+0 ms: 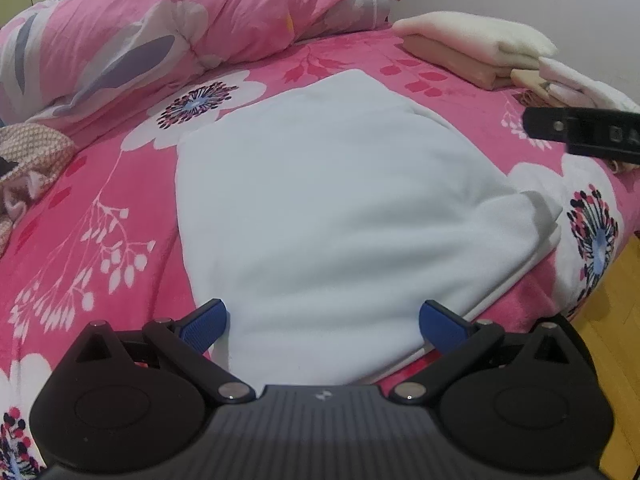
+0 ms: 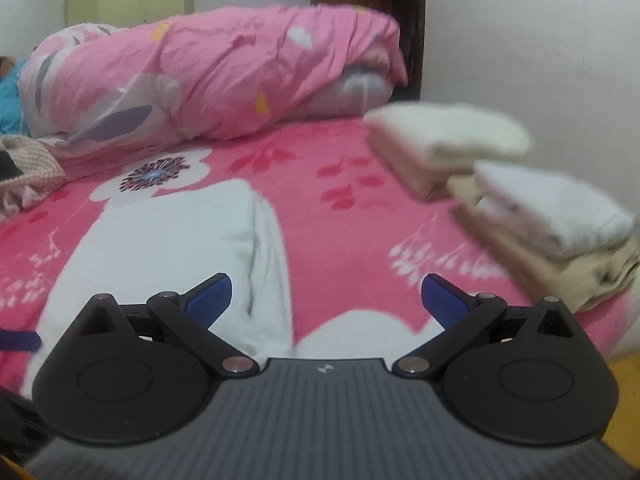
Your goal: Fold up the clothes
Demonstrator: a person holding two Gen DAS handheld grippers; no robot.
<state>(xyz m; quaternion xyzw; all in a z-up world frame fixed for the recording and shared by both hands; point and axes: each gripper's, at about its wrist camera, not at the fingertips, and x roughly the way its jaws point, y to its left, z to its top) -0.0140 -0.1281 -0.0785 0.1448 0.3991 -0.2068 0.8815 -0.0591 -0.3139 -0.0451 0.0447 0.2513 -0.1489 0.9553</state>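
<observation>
With the left gripper point(image 1: 323, 322) gaping wide and empty over the near hem of the pale blue, soft folded garment point(image 1: 340, 216) lying on the pink floral bedspread point(image 1: 100, 220), and the right gripper point(image 2: 326, 300) equally wide and empty beside it, I would pinch both near corners evenly before folding away.

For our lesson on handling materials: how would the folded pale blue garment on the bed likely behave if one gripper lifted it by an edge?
The pale blue garment lies in soft, rounded folds, so it would probably droop and unfold. It looks fleecy, likely light and not slippery.

Pale blue garment point(image 1: 332, 208), folded flat, lying on pink bedspread point(image 1: 100, 240)
</observation>
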